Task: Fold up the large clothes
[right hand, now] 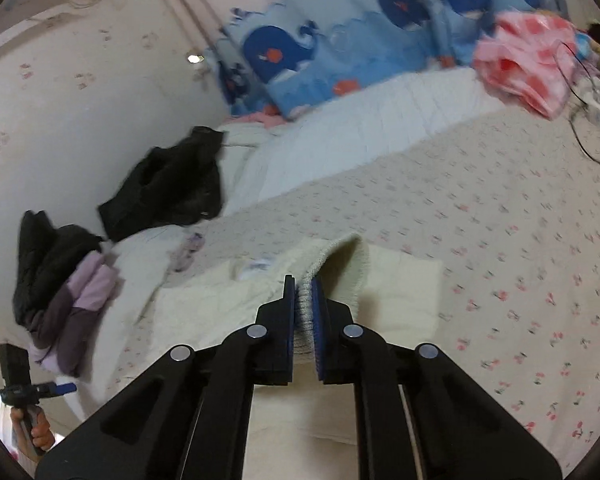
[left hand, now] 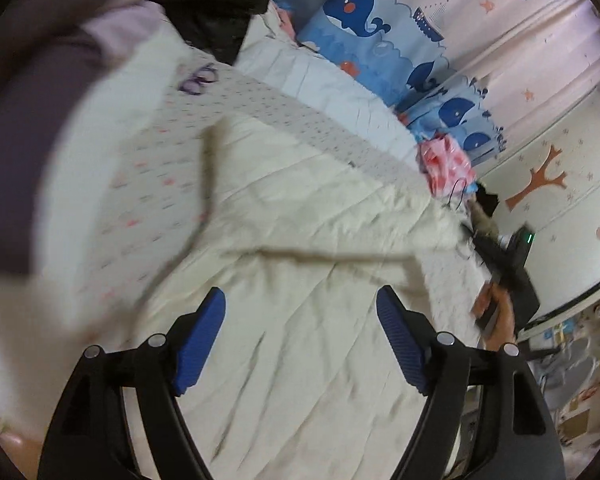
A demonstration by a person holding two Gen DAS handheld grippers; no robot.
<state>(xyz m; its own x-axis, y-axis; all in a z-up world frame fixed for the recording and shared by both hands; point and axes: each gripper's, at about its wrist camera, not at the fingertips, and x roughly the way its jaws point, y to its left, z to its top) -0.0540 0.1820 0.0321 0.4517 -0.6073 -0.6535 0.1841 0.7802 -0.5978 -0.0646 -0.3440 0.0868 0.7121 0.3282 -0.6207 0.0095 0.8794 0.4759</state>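
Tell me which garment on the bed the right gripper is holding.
The cream garment: the right gripper pinches its ribbed edge. The black jacket and purple pile lie untouched.

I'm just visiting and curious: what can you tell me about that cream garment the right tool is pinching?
The cream garment looks like soft quilted fabric with a ribbed knit band at one edge, perhaps a cuff or hem. It lies spread flat on the cherry-print bedsheet, partly folded. The right gripper has its fingers shut on the band, lifting it into a small arch. In the left wrist view its surface looks creased, with darker seam lines.
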